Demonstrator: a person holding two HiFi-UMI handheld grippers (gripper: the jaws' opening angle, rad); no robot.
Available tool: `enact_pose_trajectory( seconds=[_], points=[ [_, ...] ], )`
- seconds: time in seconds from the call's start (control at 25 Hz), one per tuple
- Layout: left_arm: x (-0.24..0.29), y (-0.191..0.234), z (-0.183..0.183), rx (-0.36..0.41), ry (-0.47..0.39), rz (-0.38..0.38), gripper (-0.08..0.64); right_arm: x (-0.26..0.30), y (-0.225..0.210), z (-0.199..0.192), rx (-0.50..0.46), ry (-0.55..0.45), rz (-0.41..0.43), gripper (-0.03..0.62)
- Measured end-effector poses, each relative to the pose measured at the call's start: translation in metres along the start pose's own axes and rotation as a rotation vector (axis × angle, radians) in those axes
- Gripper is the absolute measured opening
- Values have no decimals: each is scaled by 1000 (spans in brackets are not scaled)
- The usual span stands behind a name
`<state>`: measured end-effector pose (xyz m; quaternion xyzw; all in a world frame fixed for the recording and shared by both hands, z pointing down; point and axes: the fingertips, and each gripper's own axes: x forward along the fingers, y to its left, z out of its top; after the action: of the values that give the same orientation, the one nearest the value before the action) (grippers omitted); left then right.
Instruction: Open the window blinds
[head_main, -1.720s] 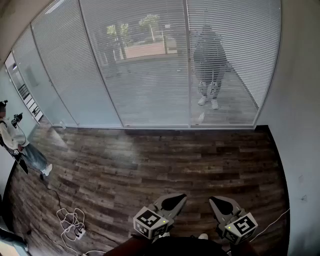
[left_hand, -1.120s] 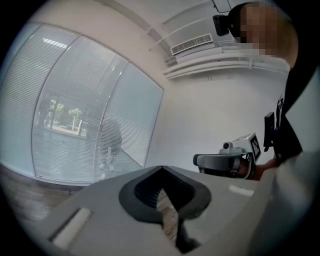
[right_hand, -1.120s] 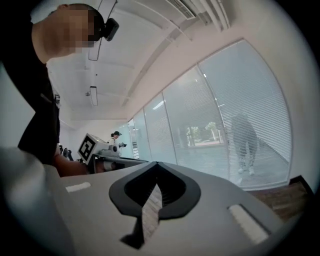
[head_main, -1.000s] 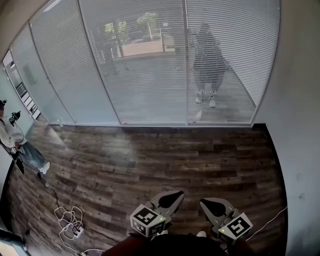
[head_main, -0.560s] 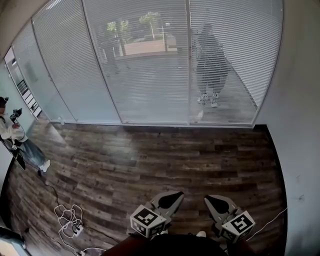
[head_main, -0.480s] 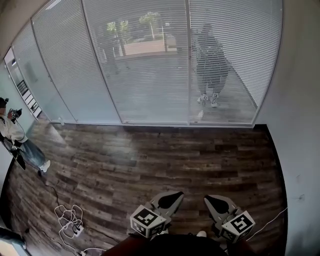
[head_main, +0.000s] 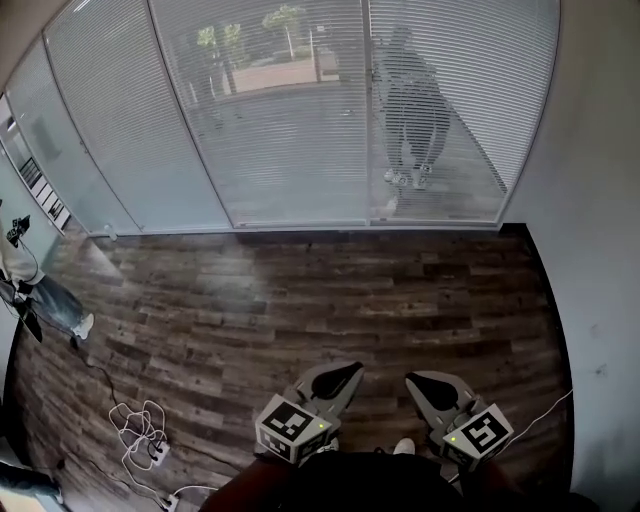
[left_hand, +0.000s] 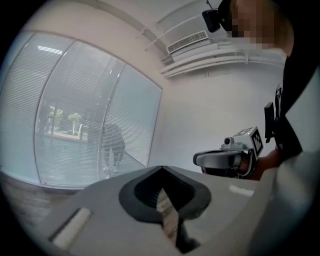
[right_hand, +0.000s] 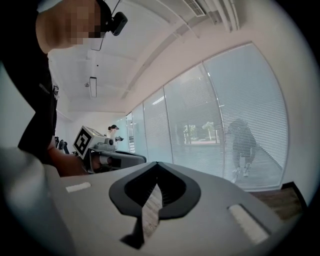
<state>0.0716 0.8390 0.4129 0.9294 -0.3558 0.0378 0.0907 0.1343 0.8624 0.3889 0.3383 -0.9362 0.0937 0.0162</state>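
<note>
White slatted blinds (head_main: 290, 110) hang fully lowered over the glass wall across the room, from the ceiling down to the floor. Their slats let the outside show dimly, including a person (head_main: 408, 105) standing outside. My left gripper (head_main: 346, 372) and right gripper (head_main: 419, 381) are held low and side by side near my body, far from the blinds. Both are shut with nothing in them. The left gripper view shows the left gripper's (left_hand: 161, 169) jaws meeting, with the blinds (left_hand: 75, 125) beyond. The right gripper view shows the same for the right gripper (right_hand: 157, 164).
Dark wooden floor (head_main: 330, 300) lies between me and the window. A white wall (head_main: 600, 250) closes the right side. A coiled white cable with a power strip (head_main: 142, 438) lies on the floor at the lower left. Another person (head_main: 30, 295) stands at the far left.
The window has come slightly nearer and lower in the head view. Both grippers stay shut at the same low place. The blinds hang as before.
</note>
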Motion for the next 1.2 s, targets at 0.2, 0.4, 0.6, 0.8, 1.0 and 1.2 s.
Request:
enact_pose_trajectory(
  seconds=[0.2,0.4,0.6,0.8,1.0,1.2],
  points=[
    [-17,32,15,-51,12,-7,1,32,-1,14,27,-38,-19,28],
    [-15,49,9,-83,59,-27,2,50,-2,17,65,34,-62,28],
    [-27,55,-19,-53,85,-59,2,53,13,-7,63,7,-90,28],
    [-42,80,-14,-58,72,-76,2,74,19,-12,60,-23,-119,28],
    [-40,98,-2,-71,62,-85,2,83,12,-8,67,5,-161,28],
    [-14,123,7,-100,38,-44,2,97,-13,2,75,-4,-136,28]
  ],
)
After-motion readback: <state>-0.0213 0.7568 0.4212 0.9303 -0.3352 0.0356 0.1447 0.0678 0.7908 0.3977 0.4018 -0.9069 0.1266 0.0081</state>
